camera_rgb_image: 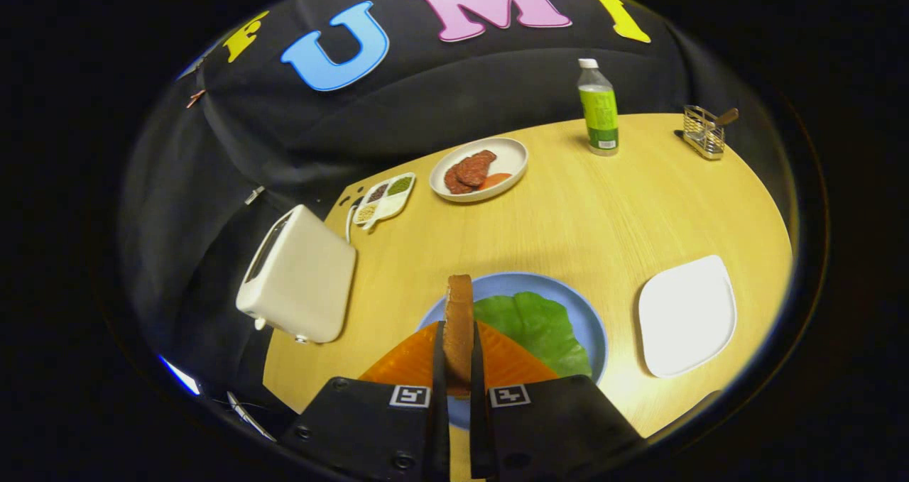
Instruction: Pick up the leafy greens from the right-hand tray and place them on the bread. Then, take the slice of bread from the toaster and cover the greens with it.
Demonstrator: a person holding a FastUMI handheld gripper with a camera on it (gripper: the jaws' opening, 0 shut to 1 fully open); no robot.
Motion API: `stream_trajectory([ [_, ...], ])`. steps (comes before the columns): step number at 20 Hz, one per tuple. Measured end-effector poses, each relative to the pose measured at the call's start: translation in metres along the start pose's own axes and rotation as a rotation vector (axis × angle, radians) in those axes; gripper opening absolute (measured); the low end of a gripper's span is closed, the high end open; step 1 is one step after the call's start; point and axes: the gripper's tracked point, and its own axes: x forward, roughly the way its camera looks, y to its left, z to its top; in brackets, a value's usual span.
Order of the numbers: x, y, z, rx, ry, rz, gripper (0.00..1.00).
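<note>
while tongs [458,375] pinch bread slice [459,329] edge-on, both fingers pressing its faces, slice stands upright, long axis pointing away. leafy greens [536,326] on blue plate [593,326] lie just below and beside slice, toward white tray [687,315]; toaster [298,276] opposite side.

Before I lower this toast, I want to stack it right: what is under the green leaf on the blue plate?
The green leaf lies on the blue plate beside an orange slab. The gripper holds the bread slice on edge above them. What lies beneath the leaf is covered.
</note>
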Motion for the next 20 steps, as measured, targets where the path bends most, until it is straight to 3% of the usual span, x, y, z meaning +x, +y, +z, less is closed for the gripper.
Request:
stream_trajectory([
  [4,0.002,-0.028,-0.005,0.003,0.039,-0.052,0.2],
  [5,0.002,-0.034,-0.006,-0.008,0.043,-0.066,0.31],
  [9,0.006,-0.054,-0.013,-0.065,0.071,-0.124,0.52],
  [14,-0.004,-0.07,-0.001,-0.077,0.051,-0.158,0.53],
  [20,-0.046,-0.076,0.037,-0.105,-0.066,-0.137,0.58],
])
